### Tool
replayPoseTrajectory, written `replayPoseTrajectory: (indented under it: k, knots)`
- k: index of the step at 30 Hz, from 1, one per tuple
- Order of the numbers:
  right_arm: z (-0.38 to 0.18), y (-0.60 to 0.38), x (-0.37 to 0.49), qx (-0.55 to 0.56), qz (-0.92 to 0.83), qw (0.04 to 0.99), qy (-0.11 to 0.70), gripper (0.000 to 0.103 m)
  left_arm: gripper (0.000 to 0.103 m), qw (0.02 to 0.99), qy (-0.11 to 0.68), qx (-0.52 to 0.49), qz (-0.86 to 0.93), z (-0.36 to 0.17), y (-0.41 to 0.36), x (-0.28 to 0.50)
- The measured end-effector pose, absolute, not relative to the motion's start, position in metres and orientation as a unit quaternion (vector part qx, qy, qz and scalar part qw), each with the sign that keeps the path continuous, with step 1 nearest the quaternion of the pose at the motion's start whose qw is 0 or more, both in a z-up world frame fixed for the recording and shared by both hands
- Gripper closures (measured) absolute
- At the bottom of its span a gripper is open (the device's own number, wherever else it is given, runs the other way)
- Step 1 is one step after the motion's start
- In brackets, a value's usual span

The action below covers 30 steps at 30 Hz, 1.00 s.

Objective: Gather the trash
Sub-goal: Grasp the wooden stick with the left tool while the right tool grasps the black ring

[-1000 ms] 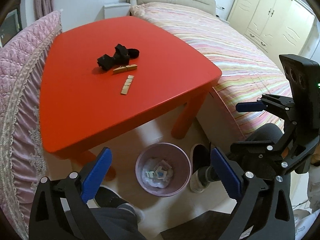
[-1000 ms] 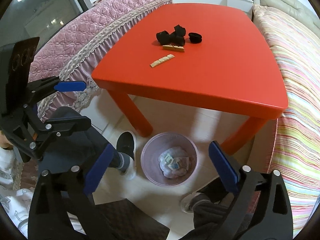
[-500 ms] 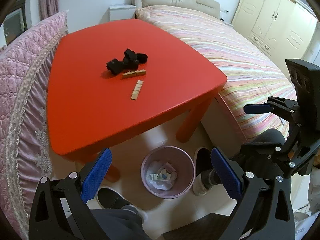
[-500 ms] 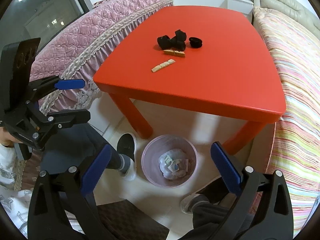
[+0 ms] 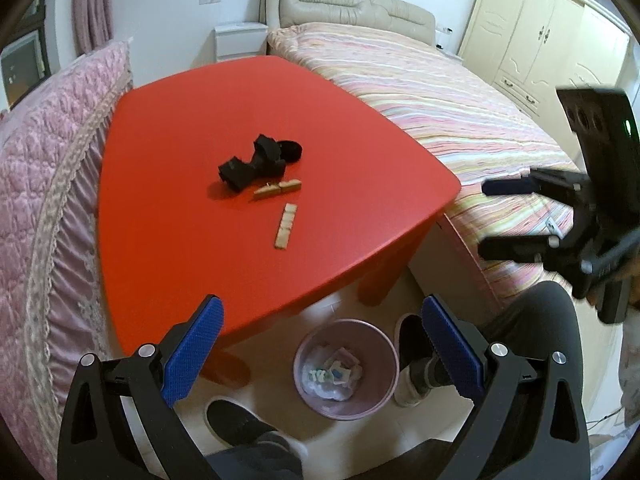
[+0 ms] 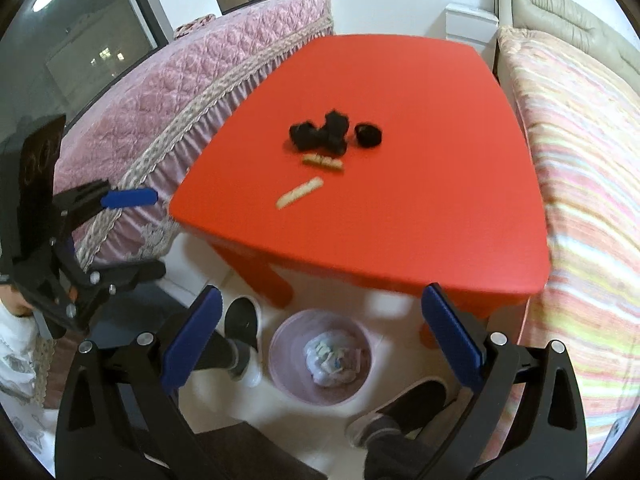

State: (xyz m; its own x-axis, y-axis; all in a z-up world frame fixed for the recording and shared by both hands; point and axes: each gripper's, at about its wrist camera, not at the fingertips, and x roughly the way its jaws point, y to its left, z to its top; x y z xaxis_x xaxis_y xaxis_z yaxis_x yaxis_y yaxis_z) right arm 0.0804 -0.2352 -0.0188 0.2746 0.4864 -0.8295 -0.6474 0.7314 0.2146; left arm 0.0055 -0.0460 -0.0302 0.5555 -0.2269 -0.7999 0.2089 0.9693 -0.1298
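Note:
A pink trash bin with crumpled paper inside stands on the floor under the near edge of the red table; it also shows in the right wrist view. On the table lie black scraps and two tan strips, also seen in the right wrist view as black scraps and a tan strip. My left gripper is open and empty above the bin. My right gripper is open and empty above the bin; it also shows in the left wrist view.
A pink quilted sofa flanks the table on the left and a striped bed on the right. The person's shoes and legs stand beside the bin. A white nightstand and cream wardrobe stand at the back.
Both grippers have risen and drawn back a little from the table, staying open. The table objects and the bin have not moved.

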Motion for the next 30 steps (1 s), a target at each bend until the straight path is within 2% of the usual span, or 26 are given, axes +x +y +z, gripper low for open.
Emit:
replayPoseTrajectory:
  k: [9,21,30]
  knots:
    - [-0.012,-0.198,0.149,-0.116,0.356,0.792,0.482,0.005,0.008,0.878,0.461,0.007,-0.125,-0.032,-0.043,0.043]
    - [-0.064,-0.133,0.226,-0.182,0.356,0.75,0.527,0.005,0.008,0.86,0.491,0.015,-0.14,-0.056,-0.048,0.093]
    - [-0.1,-0.112,0.253,-0.223,0.364,0.73,0.534,0.005,0.008,0.848,0.51,0.006,-0.14,-0.084,-0.051,0.119]
